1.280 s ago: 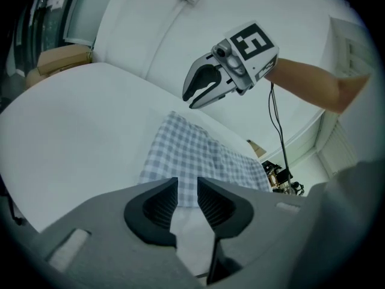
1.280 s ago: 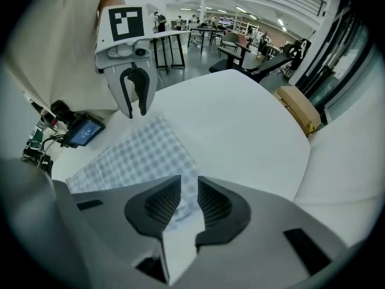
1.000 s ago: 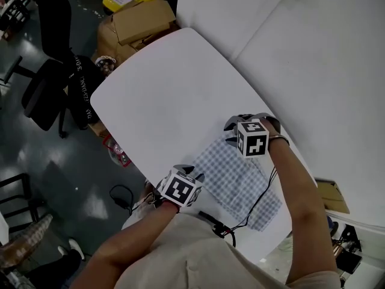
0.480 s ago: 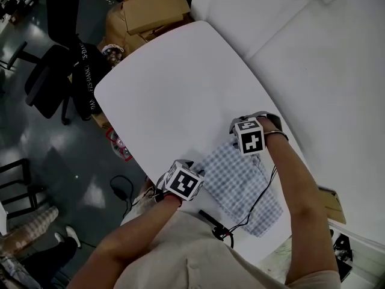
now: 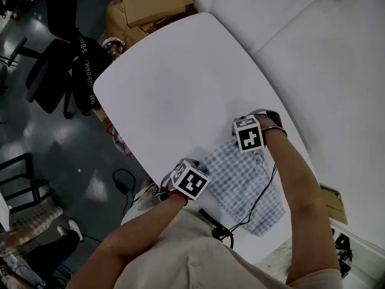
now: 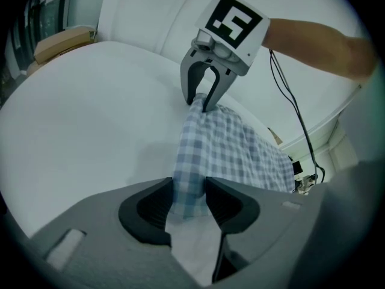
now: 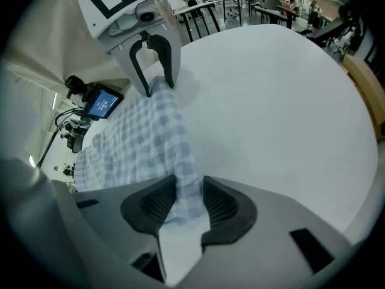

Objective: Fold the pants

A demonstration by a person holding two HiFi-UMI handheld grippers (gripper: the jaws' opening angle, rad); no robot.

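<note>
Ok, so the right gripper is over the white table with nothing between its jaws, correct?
Not quite. The right gripper is over the white table, but its jaws, which have just been closing, pinch an edge of the checked pants. The right gripper view shows it.

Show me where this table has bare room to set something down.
The table is bare from the checked pants' far edge out to the rim near the cardboard boxes and the office chair. The near right end is crowded: the pants, a black cable and both forearms cover it.
</note>
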